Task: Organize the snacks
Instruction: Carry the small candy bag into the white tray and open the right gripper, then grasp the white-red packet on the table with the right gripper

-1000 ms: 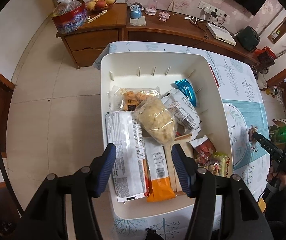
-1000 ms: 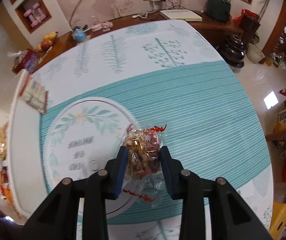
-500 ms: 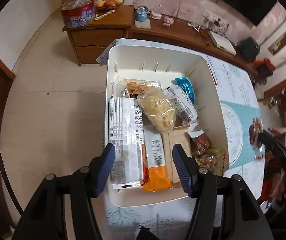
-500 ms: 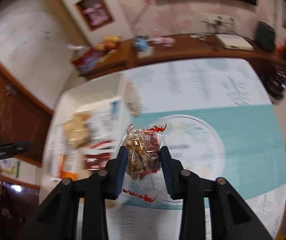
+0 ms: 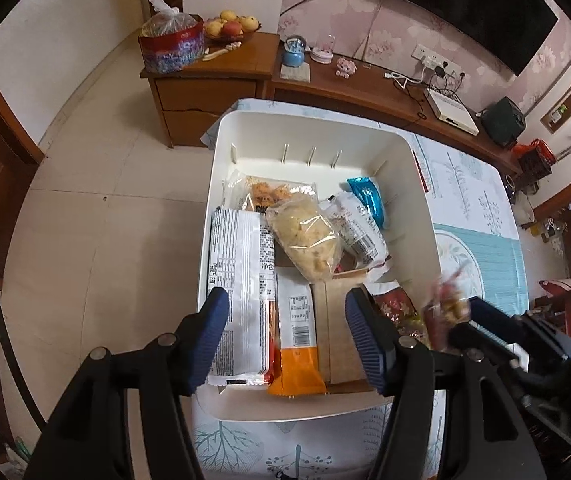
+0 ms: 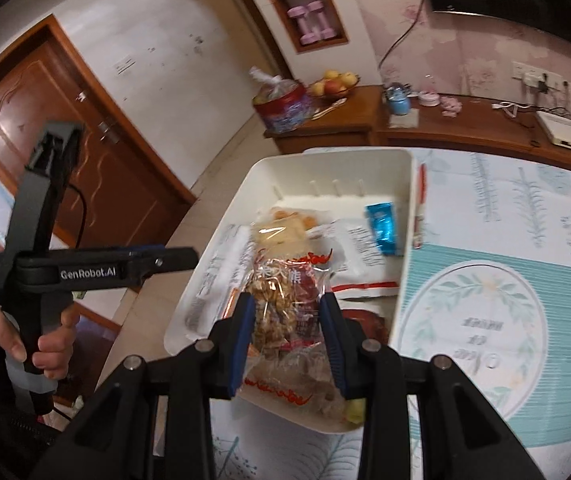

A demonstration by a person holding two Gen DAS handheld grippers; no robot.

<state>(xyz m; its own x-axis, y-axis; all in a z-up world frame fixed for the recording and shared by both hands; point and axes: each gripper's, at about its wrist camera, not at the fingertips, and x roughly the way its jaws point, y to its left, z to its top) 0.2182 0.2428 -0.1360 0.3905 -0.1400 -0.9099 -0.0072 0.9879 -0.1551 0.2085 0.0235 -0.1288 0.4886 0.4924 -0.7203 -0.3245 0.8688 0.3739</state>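
A white bin (image 5: 313,128) (image 6: 325,164) on the table's left end holds several snack packets, among them a long white pack (image 5: 241,280), an orange-ended bar (image 5: 297,344), a puffed-snack bag (image 5: 305,240) and a blue wrapper (image 5: 367,200) (image 6: 383,228). My right gripper (image 6: 285,312) is shut on a clear packet of nut candy with red print (image 6: 285,300), held above the bin's near end; it appears blurred in the left wrist view (image 5: 445,304). My left gripper (image 5: 285,336) hovers over the bin's near end, its jaws opening with nothing gripped between them.
The table wears a cloth with a teal striped mat (image 6: 525,320). A red pen (image 6: 419,208) lies beside the bin's right wall. Behind stands a wooden sideboard (image 5: 213,76) with a red tin, a fruit bowl and a router. A person's hand (image 6: 45,344) holds the left gripper's handle.
My right gripper carried the nut-candy packet leftwards from over the teal mat to above the bin. The left gripper drew back slightly and its jaws widened a little.
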